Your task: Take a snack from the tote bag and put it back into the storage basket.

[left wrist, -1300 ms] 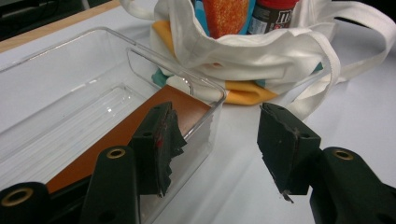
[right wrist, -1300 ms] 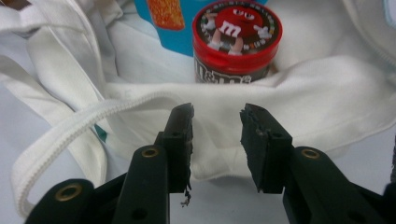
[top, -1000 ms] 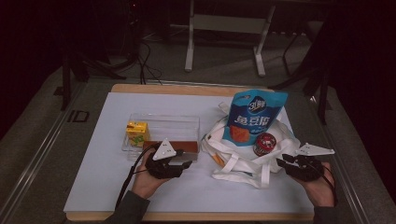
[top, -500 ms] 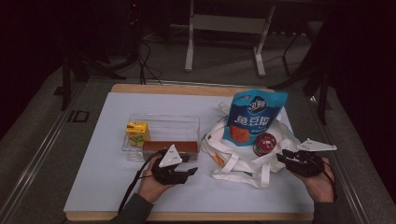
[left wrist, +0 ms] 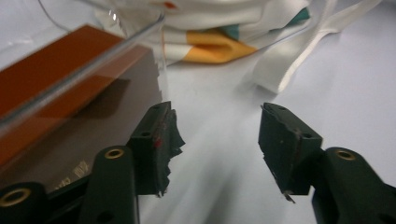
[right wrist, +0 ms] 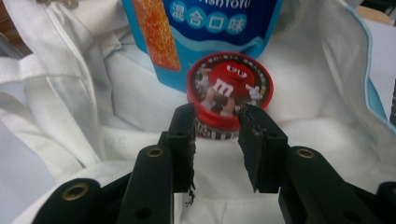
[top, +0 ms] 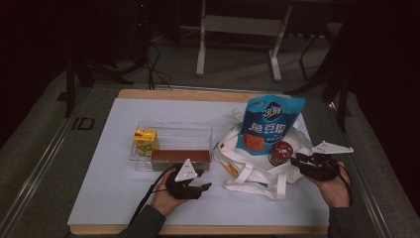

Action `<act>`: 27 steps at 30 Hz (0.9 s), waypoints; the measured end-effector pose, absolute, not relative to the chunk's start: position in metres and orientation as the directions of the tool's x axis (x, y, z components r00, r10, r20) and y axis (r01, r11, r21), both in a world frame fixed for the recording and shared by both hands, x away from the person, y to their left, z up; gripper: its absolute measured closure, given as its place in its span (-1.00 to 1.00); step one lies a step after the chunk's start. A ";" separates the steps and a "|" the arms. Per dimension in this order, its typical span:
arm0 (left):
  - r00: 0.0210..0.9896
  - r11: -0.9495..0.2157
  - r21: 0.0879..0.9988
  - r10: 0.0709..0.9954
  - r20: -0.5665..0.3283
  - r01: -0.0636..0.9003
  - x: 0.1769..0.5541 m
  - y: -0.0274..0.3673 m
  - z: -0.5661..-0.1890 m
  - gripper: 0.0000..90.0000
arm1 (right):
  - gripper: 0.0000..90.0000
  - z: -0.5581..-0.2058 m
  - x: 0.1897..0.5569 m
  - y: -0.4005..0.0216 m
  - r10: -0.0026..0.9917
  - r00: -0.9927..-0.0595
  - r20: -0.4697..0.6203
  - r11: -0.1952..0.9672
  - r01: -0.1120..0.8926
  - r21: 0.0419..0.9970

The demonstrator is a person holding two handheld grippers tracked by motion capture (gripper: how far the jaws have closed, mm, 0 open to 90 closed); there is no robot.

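The right gripper (right wrist: 216, 142) stood part open, its jaws flanking a round red candy tub (right wrist: 229, 95) without visibly pinching it, on a limp white cloth bag (right wrist: 70, 112) below a glossy blue pouch (right wrist: 205, 28). The left gripper (left wrist: 215, 144), jaws just widened and empty, hovered beside a brown box (left wrist: 65, 93) in a clear tray (top: 173, 133). Packing the bag seemed underway; the box likely needed grasping next.

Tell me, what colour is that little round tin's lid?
Red lid, with a cartoon candy face; clearest in the right gripper view.

The blue snack pouch (right wrist: 205, 32) is cut off at the top edge.
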State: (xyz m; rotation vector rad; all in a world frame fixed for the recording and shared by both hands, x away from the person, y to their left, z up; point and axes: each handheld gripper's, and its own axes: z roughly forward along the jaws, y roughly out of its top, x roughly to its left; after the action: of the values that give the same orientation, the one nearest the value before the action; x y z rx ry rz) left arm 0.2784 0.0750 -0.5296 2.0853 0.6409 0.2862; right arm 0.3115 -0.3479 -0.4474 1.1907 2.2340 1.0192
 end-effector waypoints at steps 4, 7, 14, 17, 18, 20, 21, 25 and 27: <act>0.845 -0.462 0.825 0.533 -0.035 0.326 0.279 0.072 -0.533 -0.07 | 0.42 -0.443 0.317 -0.344 0.831 -0.556 -0.025 0.375 0.526 0.763; 0.848 -0.471 0.819 0.530 -0.034 0.327 0.279 0.069 -0.536 -0.11 | 0.39 -0.439 0.321 -0.342 0.832 -0.555 -0.023 0.367 0.518 0.772; 0.846 -0.501 0.807 0.534 0.003 0.314 0.277 0.064 -0.538 -0.21 | 0.20 -0.431 0.330 -0.344 0.842 -0.540 -0.004 0.331 0.510 0.793; 0.849 -0.498 0.807 0.528 -0.008 0.317 0.277 0.064 -0.538 -0.24 | 0.16 -0.429 0.334 -0.345 0.843 -0.537 -0.002 0.325 0.507 0.798; 0.851 -0.498 0.807 0.526 -0.009 0.317 0.277 0.064 -0.538 -0.27 | 0.15 -0.429 0.335 -0.345 0.843 -0.538 -0.001 0.323 0.504 0.801; 0.852 -0.501 0.807 0.523 -0.007 0.313 0.277 0.064 -0.538 -0.27 | 0.14 -0.428 0.337 -0.345 0.843 -0.538 0.002 0.320 0.505 0.802; 0.854 -0.504 0.807 0.521 -0.002 0.309 0.277 0.064 -0.538 -0.27 | 0.12 -0.427 0.340 -0.345 0.841 -0.541 0.007 0.316 0.501 0.805; 0.854 -0.506 0.806 0.520 0.000 0.307 0.276 0.063 -0.538 -0.27 | 0.09 -0.424 0.348 -0.343 0.837 -0.547 0.019 0.309 0.501 0.808; 0.854 -0.507 0.805 0.520 0.001 0.307 0.276 0.063 -0.538 -0.27 | 0.07 -0.422 0.353 -0.342 0.837 -0.547 0.024 0.304 0.502 0.810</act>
State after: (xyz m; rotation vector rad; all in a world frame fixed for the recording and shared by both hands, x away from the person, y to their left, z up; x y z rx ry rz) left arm 0.2761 0.0634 -0.5384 2.1396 0.5998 0.3052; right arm 0.3531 -0.3420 -0.4224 1.1941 2.1740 1.1274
